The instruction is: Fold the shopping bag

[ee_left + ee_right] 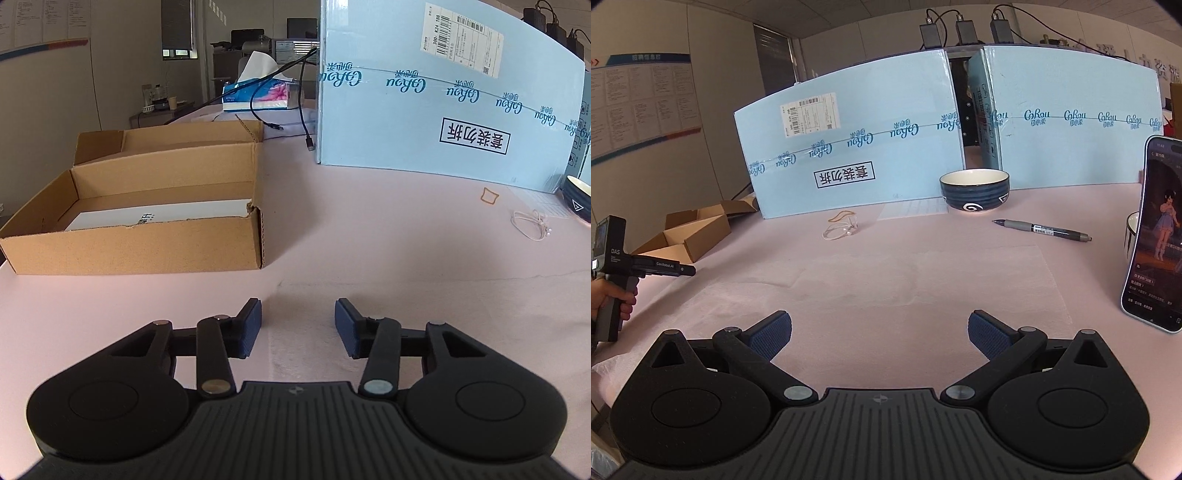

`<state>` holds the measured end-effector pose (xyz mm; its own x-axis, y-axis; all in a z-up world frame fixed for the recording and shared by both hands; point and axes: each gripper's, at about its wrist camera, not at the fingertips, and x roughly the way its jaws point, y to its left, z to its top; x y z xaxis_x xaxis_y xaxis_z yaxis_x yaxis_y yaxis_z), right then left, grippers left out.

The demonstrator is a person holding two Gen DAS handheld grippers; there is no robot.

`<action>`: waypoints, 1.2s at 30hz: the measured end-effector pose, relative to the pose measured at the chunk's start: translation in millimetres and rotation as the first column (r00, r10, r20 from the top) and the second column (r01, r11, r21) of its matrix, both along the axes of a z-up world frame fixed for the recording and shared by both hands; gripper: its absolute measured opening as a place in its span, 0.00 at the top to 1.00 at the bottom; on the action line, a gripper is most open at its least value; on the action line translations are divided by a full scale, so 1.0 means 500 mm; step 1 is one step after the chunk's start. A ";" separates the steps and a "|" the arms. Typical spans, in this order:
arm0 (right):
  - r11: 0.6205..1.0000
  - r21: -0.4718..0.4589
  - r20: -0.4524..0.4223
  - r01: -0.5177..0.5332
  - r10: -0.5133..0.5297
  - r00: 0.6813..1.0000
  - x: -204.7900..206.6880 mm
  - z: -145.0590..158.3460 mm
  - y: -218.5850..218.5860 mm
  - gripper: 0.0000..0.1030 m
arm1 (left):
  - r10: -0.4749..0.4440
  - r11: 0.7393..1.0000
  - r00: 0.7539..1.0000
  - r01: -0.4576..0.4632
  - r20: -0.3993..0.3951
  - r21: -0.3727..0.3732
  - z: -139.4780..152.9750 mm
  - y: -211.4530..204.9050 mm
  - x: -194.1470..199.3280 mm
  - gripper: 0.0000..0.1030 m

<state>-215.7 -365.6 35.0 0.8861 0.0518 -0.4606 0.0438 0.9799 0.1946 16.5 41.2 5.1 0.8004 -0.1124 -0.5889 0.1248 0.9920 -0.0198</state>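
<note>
— At the near edge of the table (960,236), what do you have under you?

— The shopping bag (886,280). It lies flat and open along the near edge, thin and almost the same pink as the cover. My right gripper (880,339) hangs over its near side with the jaws wide apart and nothing between them. My left gripper (298,326) is low over the bag's left end. Its jaws are apart by a smaller gap, and I see no film pinched between the pads.

— So what can go wrong?

— I think the biggest risk is a miss. The film is so flat that the pads may close on air, or catch only the upper layer, and then the bag opens instead of folding.

— Anything else?

— If my two grippers lift unevenly, the fold will be crooked. Also the film is light and could slide on the cover. Toward the right edge a phone (1156,236) stands upright near the bag's corner, and a pen (1043,229) lies just behind. A wide sweep of the right gripper could knock them.
</note>
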 end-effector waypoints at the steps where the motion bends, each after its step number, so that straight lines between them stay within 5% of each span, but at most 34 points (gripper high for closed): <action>1: 1.000 0.006 0.000 0.005 -0.005 1.000 0.000 -0.003 -0.001 0.00 | -0.009 1.000 1.000 0.009 0.002 -0.004 0.000 0.002 0.001 0.96; 7: 0.998 0.058 0.009 0.009 -0.010 1.000 -0.011 -0.017 -0.004 0.00 | -0.010 1.000 1.000 0.010 -0.001 -0.018 0.004 0.011 0.007 1.00; 21: 1.000 0.007 -0.022 0.020 -0.020 1.000 -0.018 -0.021 0.007 0.02 | 0.053 0.998 0.997 -0.054 0.051 0.029 0.022 0.052 0.020 0.98; 23: 0.999 -0.035 -0.023 0.032 -0.032 0.999 -0.025 -0.023 0.013 0.02 | 0.056 0.998 0.997 -0.057 0.051 0.019 0.028 0.056 0.012 0.84; 29: 0.999 -0.033 -0.038 0.006 -0.007 0.999 -0.033 -0.035 0.015 0.13 | 0.093 0.991 0.990 -0.102 0.104 0.088 0.058 0.074 -0.088 0.64; 36: 0.999 -0.017 -0.045 -0.035 0.034 0.998 -0.027 -0.055 0.037 0.25 | 0.034 0.999 0.987 -0.028 0.156 -0.045 0.092 0.050 -0.259 0.62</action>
